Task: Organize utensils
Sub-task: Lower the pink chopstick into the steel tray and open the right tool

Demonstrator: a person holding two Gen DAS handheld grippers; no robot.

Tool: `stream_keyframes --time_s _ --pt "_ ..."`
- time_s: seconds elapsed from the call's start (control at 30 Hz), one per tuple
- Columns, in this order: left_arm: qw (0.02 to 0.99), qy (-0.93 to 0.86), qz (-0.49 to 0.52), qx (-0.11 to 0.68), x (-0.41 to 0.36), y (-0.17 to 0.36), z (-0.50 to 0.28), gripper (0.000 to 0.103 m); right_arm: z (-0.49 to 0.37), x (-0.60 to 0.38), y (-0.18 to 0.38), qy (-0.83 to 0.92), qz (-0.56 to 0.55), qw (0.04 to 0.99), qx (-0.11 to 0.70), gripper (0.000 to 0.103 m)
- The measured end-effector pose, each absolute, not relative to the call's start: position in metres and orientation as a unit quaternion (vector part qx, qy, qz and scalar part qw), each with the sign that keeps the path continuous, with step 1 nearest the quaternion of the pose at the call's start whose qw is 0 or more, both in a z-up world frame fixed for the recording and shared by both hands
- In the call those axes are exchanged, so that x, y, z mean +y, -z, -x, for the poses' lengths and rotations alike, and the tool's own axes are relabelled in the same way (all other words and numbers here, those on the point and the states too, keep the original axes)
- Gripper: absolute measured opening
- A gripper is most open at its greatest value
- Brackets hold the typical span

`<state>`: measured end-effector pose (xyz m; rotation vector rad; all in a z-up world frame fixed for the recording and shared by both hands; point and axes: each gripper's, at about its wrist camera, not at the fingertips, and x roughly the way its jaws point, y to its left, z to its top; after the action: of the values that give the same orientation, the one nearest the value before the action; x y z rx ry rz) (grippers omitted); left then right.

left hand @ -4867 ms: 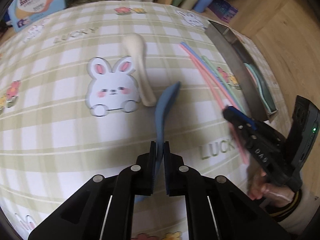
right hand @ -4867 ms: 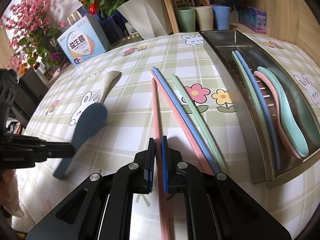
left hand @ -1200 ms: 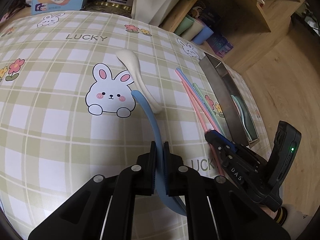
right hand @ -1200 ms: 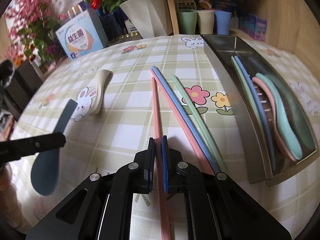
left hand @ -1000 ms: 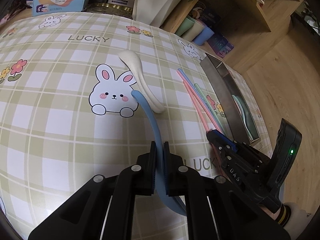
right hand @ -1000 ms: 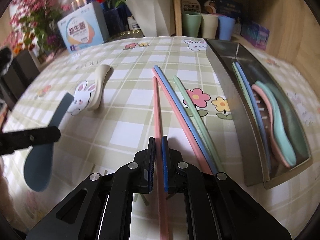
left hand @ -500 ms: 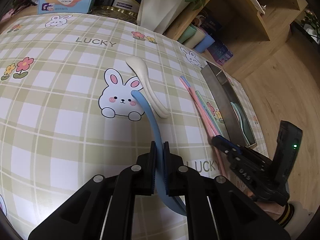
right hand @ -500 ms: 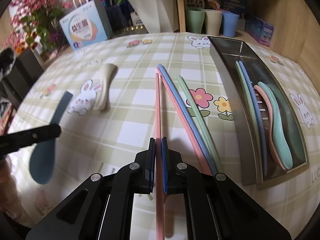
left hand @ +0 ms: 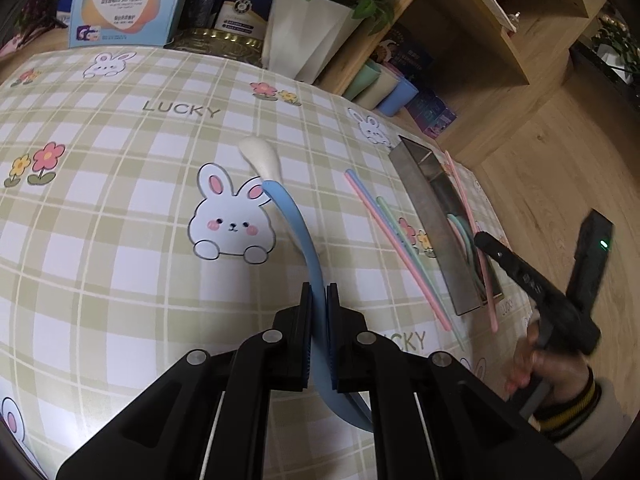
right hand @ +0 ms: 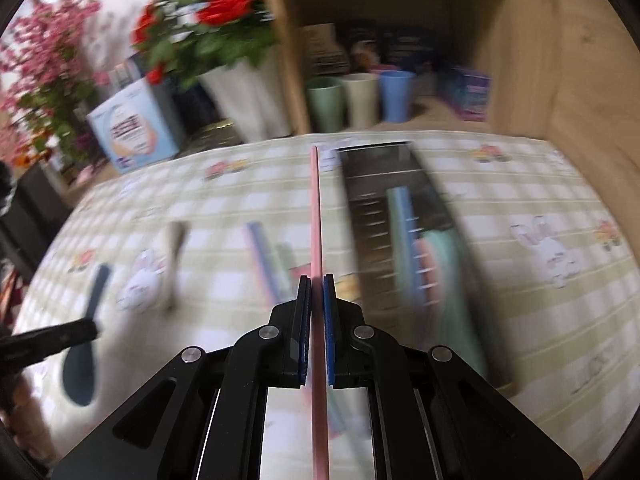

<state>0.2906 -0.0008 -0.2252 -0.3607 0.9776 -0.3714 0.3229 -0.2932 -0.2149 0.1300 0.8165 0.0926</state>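
Note:
My left gripper (left hand: 319,292) is shut on the handle of a blue spoon (left hand: 294,220), held above the checked tablecloth. Just beyond its tip a white spoon (left hand: 260,156) lies on the cloth. My right gripper (right hand: 316,280) is shut on a pink chopstick (right hand: 315,208), which is off the table. In the left wrist view that pink chopstick (left hand: 466,204) hangs over the metal tray (left hand: 424,200) with the right gripper (left hand: 482,240) beside it. A pink chopstick (left hand: 396,248) and a green one (left hand: 390,216) lie left of the tray. The right wrist view is blurred; its tray (right hand: 376,168) holds chopsticks and spoons.
Three cups (right hand: 360,96), a white flower pot (left hand: 304,32) and a blue box (left hand: 120,0) stand at the table's back edge by a wooden shelf. A person's hand (left hand: 536,364) grips the right gripper at the table's right edge.
My right gripper has lifted the pink chopstick off the cloth and carried it right, over the tray. The left gripper has barely moved and still holds the blue spoon.

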Motion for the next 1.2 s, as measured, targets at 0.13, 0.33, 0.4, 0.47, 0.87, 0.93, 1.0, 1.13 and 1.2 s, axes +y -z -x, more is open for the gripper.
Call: stream_keyframes --time_s 0.13,0.33,0.4,0.47,0.87,0.93,1.0,1.13,1.2 --pt "0.853 0.181 0.164 0.462 -0.007 0.218 -0.292 0.007 -0.335 -0.318 0.221 -0.027 -0.059 0.912 0.405 0.006" --pt "0.853 0.182 0.16 0.462 -0.015 0.212 -0.294 0.007 -0.348 -0.324 0.236 -0.027 -0.065 0.906 0.418 0.006" --pt "0.853 0.181 0.157 0.464 -0.018 0.21 -0.294 0.007 -0.352 -0.327 0.241 -0.027 -0.084 0.902 0.424 0.006" --pt "0.852 0.179 0.157 0.466 -0.02 0.209 -0.295 0.007 -0.358 -0.33 0.246 -0.025 -0.107 0.898 0.427 0.006" --pt "0.856 0.162 0.168 0.461 -0.017 0.196 -0.291 0.007 -0.374 -0.335 0.258 -0.023 -0.168 0.879 0.445 0.006" --pt "0.856 0.163 0.167 0.461 -0.019 0.195 -0.291 0.007 -0.371 -0.337 0.26 -0.02 -0.174 0.877 0.447 0.008" --pt "0.855 0.167 0.165 0.463 -0.021 0.195 -0.292 0.007 -0.369 -0.339 0.26 -0.015 -0.172 0.871 0.459 0.008" --pt "0.852 0.175 0.167 0.464 -0.027 0.194 -0.293 0.007 -0.353 -0.344 0.248 -0.016 -0.166 0.878 0.449 0.008" --pt "0.848 0.181 0.176 0.466 -0.031 0.194 -0.295 0.007 -0.34 -0.348 0.237 -0.014 -0.159 0.885 0.437 0.008"
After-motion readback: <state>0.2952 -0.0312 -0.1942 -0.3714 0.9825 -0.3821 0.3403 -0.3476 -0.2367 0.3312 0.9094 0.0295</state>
